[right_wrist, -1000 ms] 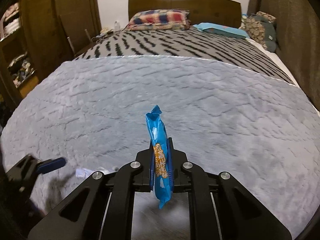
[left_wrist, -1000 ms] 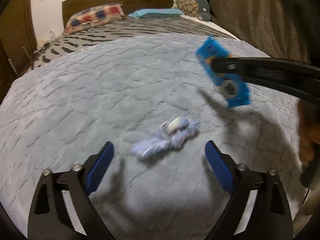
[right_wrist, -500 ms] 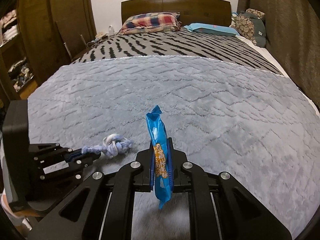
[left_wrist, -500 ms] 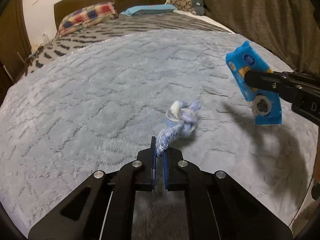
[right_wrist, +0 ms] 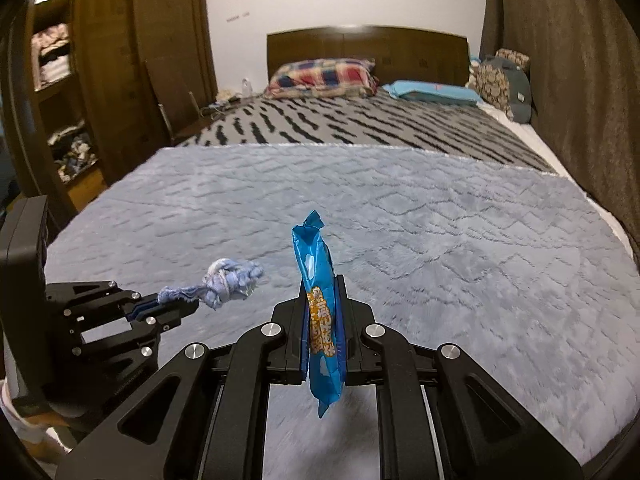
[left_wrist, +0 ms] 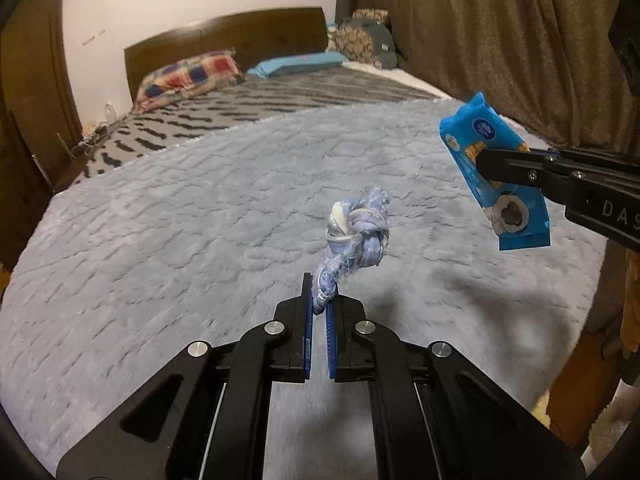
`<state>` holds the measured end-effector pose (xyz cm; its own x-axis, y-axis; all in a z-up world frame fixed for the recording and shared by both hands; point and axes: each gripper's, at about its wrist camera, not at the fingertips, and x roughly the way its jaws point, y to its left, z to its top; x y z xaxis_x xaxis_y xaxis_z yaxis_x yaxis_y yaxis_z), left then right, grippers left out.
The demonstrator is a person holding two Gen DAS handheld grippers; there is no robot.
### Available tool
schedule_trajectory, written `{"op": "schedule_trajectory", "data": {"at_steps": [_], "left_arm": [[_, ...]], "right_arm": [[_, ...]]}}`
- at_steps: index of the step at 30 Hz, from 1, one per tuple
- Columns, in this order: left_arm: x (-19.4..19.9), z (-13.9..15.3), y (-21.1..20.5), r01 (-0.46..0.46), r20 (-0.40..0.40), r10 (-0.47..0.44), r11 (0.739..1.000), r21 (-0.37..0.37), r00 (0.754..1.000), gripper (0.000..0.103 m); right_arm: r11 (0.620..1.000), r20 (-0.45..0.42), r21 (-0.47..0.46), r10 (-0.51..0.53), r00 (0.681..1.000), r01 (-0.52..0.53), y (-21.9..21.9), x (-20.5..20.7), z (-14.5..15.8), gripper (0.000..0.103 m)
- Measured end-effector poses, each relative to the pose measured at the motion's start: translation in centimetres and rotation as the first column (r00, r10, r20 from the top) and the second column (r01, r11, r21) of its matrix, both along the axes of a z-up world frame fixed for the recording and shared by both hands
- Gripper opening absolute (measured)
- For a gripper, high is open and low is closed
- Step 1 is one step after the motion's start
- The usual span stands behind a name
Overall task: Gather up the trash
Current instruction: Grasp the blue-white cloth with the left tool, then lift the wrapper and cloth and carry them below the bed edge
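A dim bedroom held a bed (right_wrist: 440, 216) covered by a grey plush blanket. The left gripper (left_wrist: 320, 308), spread wide a second before, had clamped shut on a knotted blue rag (left_wrist: 356, 232) and raised it off the blanket. The right gripper (right_wrist: 322, 320) stayed clamped on a blue snack wrapper (right_wrist: 320, 312). Both pieces of trash were likely ready for carrying to a bin.

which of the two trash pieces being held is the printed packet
The blue snack wrapper in the right gripper; the left gripper holds a knotted rag.
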<state>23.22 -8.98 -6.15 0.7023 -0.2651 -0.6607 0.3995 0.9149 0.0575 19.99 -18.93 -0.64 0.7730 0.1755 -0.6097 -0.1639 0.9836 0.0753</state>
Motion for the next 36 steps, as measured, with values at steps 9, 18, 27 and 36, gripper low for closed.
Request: {"op": "schedule_trajectory", "data": {"at_steps": [9, 18, 27, 36], "left_arm": [[-9.8, 2.3, 2.3, 0.0, 0.082, 0.002, 0.999, -0.032, 0.997, 0.004], [-17.7, -0.5, 4.3, 0.005, 0.067, 0.001, 0.996, -0.091, 0.998, 0.004], [-21.7, -7.8, 4.7, 0.029, -0.103, -0.036, 0.997, -0.069, 0.994, 0.004], [-21.4, -14.8, 4.4, 0.044, -0.271, -0.055, 0.998, -0.048, 0.961, 0.004]], "right_arm": [[0.998, 0.062, 0.062, 0.017, 0.998, -0.021, 1.2, -8.8, 0.5, 0.012], [0.99, 0.018, 0.135, 0.041, 0.999, -0.043, 2.9, -16.0, -4.0, 0.012], [0.994, -0.134, 0.091, 0.064, 0.989, -0.053, 3.9, -19.0, -10.5, 0.012], [0.993, -0.345, 0.115, 0.066, 0.936, -0.028, 4.1, -19.4, -18.8, 0.012]]}}
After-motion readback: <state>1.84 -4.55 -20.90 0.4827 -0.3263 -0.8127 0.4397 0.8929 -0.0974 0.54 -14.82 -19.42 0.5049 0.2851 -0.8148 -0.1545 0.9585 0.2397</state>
